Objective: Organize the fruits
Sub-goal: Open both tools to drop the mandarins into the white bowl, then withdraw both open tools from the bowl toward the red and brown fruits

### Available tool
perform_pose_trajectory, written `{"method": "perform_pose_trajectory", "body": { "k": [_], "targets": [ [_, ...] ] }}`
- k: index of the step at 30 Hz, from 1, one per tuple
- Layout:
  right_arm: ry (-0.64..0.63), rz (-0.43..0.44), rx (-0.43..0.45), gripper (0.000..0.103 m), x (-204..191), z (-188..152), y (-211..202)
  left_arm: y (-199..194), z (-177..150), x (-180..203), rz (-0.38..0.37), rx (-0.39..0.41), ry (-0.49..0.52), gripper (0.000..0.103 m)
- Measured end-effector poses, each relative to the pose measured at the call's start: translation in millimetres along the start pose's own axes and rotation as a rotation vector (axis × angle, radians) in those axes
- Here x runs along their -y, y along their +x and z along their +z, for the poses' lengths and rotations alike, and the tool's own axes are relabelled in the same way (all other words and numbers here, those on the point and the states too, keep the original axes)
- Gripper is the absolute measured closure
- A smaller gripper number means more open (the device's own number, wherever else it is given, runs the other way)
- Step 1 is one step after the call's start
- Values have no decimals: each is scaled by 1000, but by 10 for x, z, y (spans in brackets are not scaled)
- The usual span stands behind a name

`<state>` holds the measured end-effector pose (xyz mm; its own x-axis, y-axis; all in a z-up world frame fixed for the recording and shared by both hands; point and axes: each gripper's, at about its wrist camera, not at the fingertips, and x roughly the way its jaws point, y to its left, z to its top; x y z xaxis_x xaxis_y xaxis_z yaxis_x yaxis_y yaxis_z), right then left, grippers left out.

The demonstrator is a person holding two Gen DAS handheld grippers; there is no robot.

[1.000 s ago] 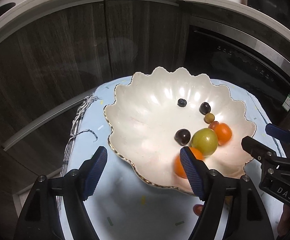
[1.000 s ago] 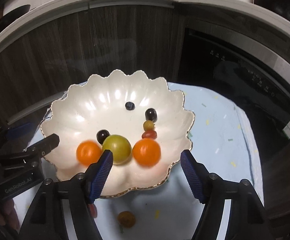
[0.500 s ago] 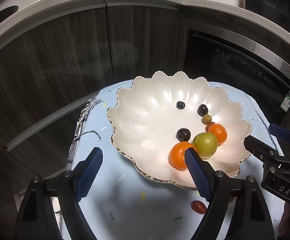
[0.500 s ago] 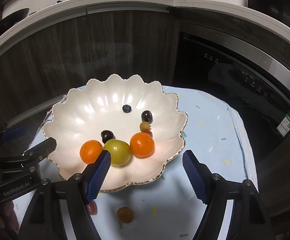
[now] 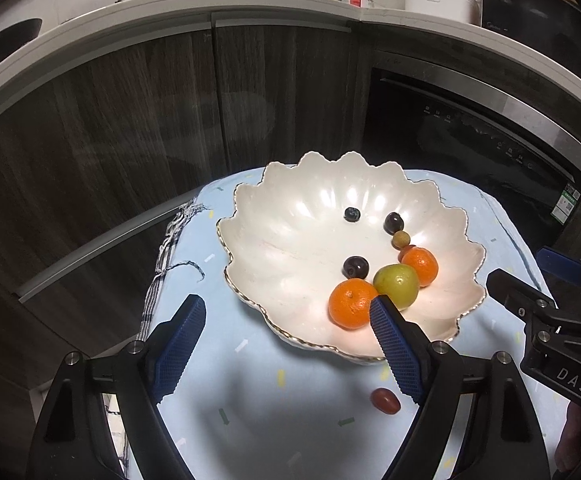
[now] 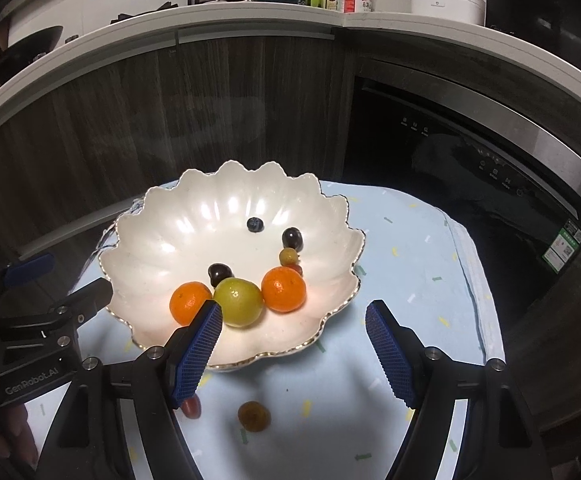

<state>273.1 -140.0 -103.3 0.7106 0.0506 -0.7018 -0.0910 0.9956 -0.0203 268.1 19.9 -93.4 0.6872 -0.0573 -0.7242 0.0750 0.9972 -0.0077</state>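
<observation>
Nearest, both the left gripper (image 5: 286, 344) and right gripper (image 6: 293, 350) hang with jaws wide and empty above the counter's (image 6: 418, 264) near edge, where a red fruit (image 5: 385, 400) and brown fruit (image 6: 254, 415) lie loose, seemingly awaiting pickup. Beyond, the scalloped bowl (image 6: 194, 236) holds the rest; its far half offers room.

Scalloped white bowl (image 6: 150, 208) holds oranges, green fruit (image 6: 238, 301), berries; two fruits outside.
</observation>
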Motion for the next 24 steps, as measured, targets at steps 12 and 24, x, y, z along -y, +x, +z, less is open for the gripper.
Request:
{"method": "perform_pose_trajectory", "body": {
  "k": [12,24],
  "targets": [
    [15,4,9,28,80,-103,-119,-134,-125,121,-11,-1,10,19],
    [-8,9,6,28,155,-318,-211,-191,-374,279,-35,-16,28,19]
  ]
}}
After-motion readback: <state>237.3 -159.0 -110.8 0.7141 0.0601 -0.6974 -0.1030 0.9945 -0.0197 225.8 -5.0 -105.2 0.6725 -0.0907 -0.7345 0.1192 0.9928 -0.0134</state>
